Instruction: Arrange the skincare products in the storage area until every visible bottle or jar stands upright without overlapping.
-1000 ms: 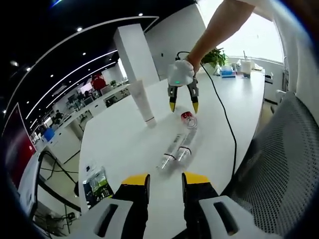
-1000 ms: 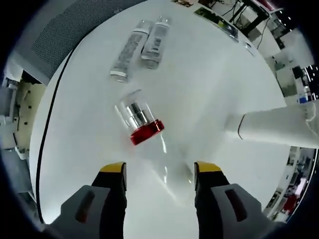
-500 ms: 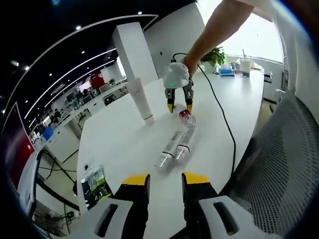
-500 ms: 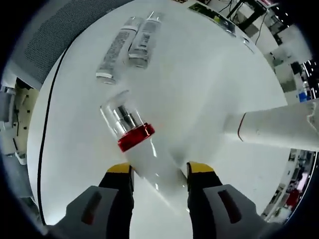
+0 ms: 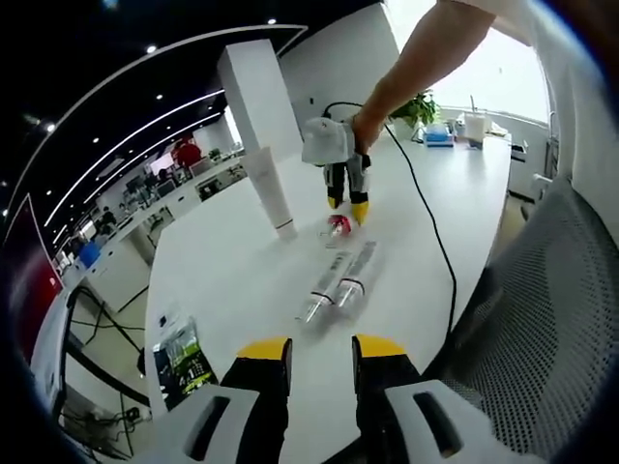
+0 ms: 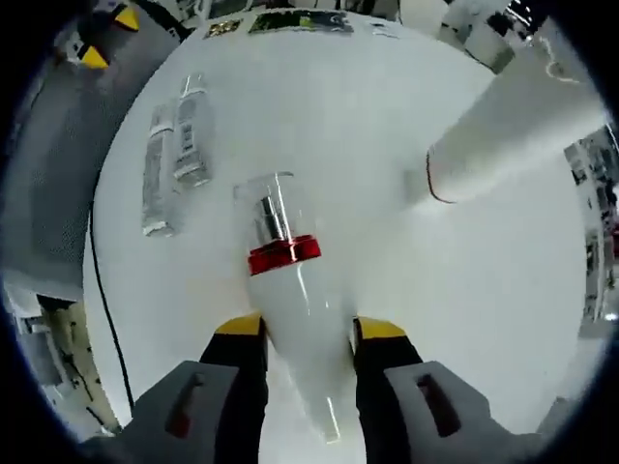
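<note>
I noted one tube (image 6: 503, 126) upright; my right gripper (image 6: 308, 333) pinched the pump bottle (image 6: 290, 290); beside it, two bottles (image 6: 174, 155) lay flat; left gripper (image 5: 321, 350) spread.

Three bottles — one red-collared bottle (image 6: 290, 290), two clear bottles (image 6: 174, 155) lying flat — and one upright white tube (image 5: 272, 193).

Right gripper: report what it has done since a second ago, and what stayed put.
The right gripper came down from above the lying red-collared bottle, closed its jaws on the white body and is tipping it up off the table. The two clear tubes still lie side by side, the white tube still stands, and the left gripper stays open.
</note>
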A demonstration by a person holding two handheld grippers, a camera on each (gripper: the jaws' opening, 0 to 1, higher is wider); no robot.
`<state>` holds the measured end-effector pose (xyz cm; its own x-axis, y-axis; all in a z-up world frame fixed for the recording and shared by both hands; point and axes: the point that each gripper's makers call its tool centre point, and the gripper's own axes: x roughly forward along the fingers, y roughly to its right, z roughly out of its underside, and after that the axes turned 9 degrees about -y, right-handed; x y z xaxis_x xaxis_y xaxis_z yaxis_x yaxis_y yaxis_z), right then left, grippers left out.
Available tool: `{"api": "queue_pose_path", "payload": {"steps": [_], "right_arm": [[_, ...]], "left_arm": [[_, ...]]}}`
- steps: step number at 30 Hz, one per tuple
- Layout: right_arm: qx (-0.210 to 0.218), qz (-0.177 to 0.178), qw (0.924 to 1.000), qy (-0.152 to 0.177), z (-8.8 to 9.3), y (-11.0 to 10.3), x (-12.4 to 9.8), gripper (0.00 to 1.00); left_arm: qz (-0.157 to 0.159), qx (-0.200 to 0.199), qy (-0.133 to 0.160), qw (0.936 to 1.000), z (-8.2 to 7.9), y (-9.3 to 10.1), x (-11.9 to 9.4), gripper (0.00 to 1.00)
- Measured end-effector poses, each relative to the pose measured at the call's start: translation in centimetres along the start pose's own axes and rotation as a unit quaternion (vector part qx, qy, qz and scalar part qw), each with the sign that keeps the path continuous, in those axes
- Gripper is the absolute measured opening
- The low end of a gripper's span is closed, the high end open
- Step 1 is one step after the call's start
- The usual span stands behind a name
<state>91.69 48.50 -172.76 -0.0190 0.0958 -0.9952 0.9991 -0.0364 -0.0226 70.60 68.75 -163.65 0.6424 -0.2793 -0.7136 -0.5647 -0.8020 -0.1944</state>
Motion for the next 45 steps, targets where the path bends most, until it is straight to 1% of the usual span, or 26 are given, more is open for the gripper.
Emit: {"api": "queue_pose_path", "payload": {"steps": [1,2,3,4,7,8,10,11,13,14,15,21,23,24,26,28,30,31,34,35,40,41,42,45], "right_arm": [[0.024,-0.02,0.9995,0.009,0.0,-0.3,0.1,0.3],[0.032,-0.028,0.999,0.011,0.1,-0.7,0.0,0.29],[0.02,-0.018,0.9994,0.019,0.1,-0.5,-0.1,0.28],[0.028,-0.015,0.9993,0.021,0.1,-0.5,0.0,0.28],[0.013,-0.006,0.9997,0.022,0.1,-0.7,0.1,0.27],[0.014,-0.005,0.9997,0.022,0.0,-0.7,0.1,0.26],[0.031,-0.006,0.9992,0.024,0.0,-0.5,0.0,0.26],[0.051,-0.011,0.9981,0.035,-0.1,-0.4,0.0,0.26],[0.064,-0.01,0.9964,0.055,-0.2,-0.2,-0.1,0.25],[0.087,-0.004,0.9937,0.071,-0.3,0.0,-0.2,0.25],[0.097,0.002,0.992,0.081,-0.2,0.2,-0.3,0.25],[0.108,0.028,0.987,0.116,0.5,-0.4,-0.8,0.25],[0.105,0.048,0.9829,0.143,0.2,-0.5,-1.6,0.25],[0.108,0.052,0.9798,0.16,0.0,-0.8,-2.1,0.25],[0.113,0.06,0.9756,0.179,-0.2,-1.2,-2.7,0.25],[0.113,0.064,0.9738,0.187,-0.2,-1.9,-3.1,0.25],[0.104,0.076,0.9711,0.201,-0.6,-2.7,-3.6,0.25],[0.103,0.078,0.9706,0.203,-0.7,-2.8,-3.7,0.25],[0.1,0.089,0.9658,0.222,-1.3,-4.0,-4.5,0.25],[0.1,0.096,0.9633,0.23,-1.6,-4.3,-5.0,0.25],[0.101,0.111,0.9535,0.262,-2.9,-5.7,-6.9,0.25],[0.103,0.114,0.9503,0.271,-3.2,-5.9,-7.5,0.25],[0.103,0.113,0.9496,0.274,-3.3,-6.1,-7.6,0.25],[0.102,0.119,0.9418,0.297,-4.3,-7.0,-9.0,0.25]], "left_arm": [[0.0,-0.001,-0.001,1.0,0.0,0.0,0.0,0.25],[0.0,0.0,-0.001,1.0,0.0,0.0,0.0,0.25],[0.0,0.0,-0.002,1.0,0.1,0.0,0.0,0.25],[-0.001,0.0,-0.002,1.0,0.1,0.0,0.0,0.25],[-0.001,0.0,-0.003,1.0,0.2,0.0,0.1,0.25],[-0.001,0.0,-0.004,1.0,0.2,0.0,0.1,0.25],[0.0,0.001,-0.003,1.0,0.2,0.0,0.1,0.25],[0.0,0.001,-0.004,1.0,0.2,0.0,0.1,0.25],[0.0,0.0,-0.004,1.0,0.2,0.0,0.1,0.25],[0.0,-0.001,-0.003,1.0,0.1,0.0,0.1,0.25],[0.0,-0.001,-0.003,1.0,0.2,-0.1,0.1,0.25],[0.001,-0.003,-0.004,1.0,0.2,0.0,0.1,0.25],[0.002,-0.001,-0.004,1.0,0.2,0.0,0.1,0.25],[0.002,-0.002,-0.004,1.0,0.2,0.0,0.1,0.25],[0.003,-0.002,-0.004,1.0,0.2,0.0,0.2,0.25],[0.005,-0.003,-0.005,1.0,0.2,0.1,0.2,0.25],[0.007,-0.002,-0.006,1.0,0.2,0.2,0.2,0.25],[0.007,-0.001,-0.006,1.0,0.2,0.2,0.2,0.25],[0.007,0.0,-0.006,1.0,0.2,0.2,0.2,0.25],[0.007,0.0,-0.006,1.0,0.2,0.2,0.2,0.25],[0.008,-0.001,-0.007,0.9999,0.1,0.3,0.2,0.25],[0.009,-0.001,-0.008,0.9999,0.1,0.3,0.2,0.25],[0.009,-0.001,-0.008,0.9999,0.1,0.3,0.2,0.25],[0.009,-0.002,-0.008,0.9999,0.1,0.3,0.2,0.25]]}}
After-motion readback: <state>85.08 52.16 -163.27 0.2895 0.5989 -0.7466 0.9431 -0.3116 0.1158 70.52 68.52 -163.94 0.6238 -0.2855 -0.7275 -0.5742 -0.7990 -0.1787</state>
